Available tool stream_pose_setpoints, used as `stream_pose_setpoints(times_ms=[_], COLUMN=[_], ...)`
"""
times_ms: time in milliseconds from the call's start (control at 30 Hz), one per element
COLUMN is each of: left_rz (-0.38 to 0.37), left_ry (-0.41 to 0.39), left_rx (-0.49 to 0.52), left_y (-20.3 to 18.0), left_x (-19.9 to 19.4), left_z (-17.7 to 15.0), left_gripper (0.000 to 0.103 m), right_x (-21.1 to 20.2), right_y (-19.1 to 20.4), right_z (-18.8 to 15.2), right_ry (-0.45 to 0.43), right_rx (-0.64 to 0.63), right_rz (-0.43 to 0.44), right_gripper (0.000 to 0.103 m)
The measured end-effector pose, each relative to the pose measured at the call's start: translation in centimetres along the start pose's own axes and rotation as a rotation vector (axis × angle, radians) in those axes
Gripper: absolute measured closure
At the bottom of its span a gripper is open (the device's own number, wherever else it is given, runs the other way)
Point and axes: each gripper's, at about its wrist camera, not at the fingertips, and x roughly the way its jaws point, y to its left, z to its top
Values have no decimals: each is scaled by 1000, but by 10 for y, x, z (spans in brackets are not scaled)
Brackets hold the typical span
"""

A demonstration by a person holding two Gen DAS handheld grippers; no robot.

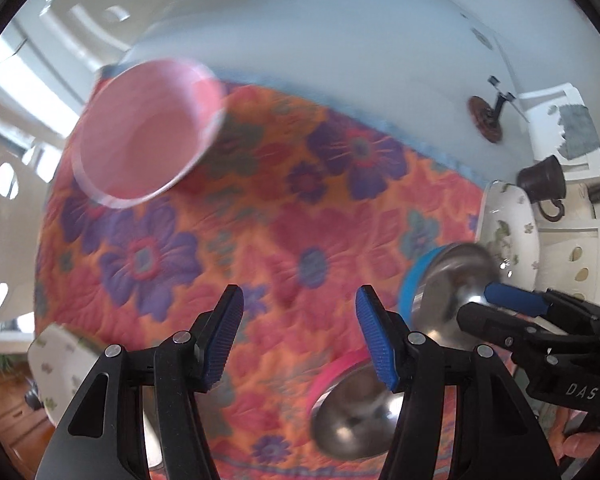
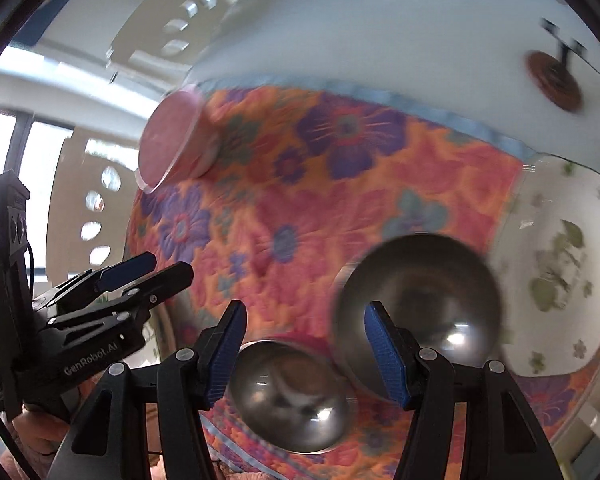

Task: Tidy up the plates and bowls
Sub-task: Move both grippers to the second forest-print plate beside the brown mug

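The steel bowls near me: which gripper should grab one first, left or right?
Right, probably. The right gripper is open and points straight at the two steel bowls: the near bowl sits between its fingers, the larger bowl just beyond. The left gripper, also open, faces mostly bare floral cloth.

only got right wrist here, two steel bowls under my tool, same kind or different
Observer: Different outside. In the left wrist view, the farther steel bowl, by your right tool, has a blue outer wall. The nearer steel bowl has a pink one.
Operator: left tool holding anything
Observer: No. The left tool is open, and only the floral mat shows between its fingers.
Operator: any plate over on the left side
Observer: Yes, a floral plate sits at the mat's left edge, beside the left tool.
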Motion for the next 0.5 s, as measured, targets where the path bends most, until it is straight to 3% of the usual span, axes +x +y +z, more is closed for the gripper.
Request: stream_pose_setpoints(times_ms=[500], left_rz=[-63], left_ry=[65], left_rx=[167], left_y=[-125], left_x=[47], left_z=[55], left_gripper=[47], right_x=[-59], right_y=[-155], right_z=[1], right_ry=[-127], right_rx=[287], right_rz=[2], right_gripper=[44])
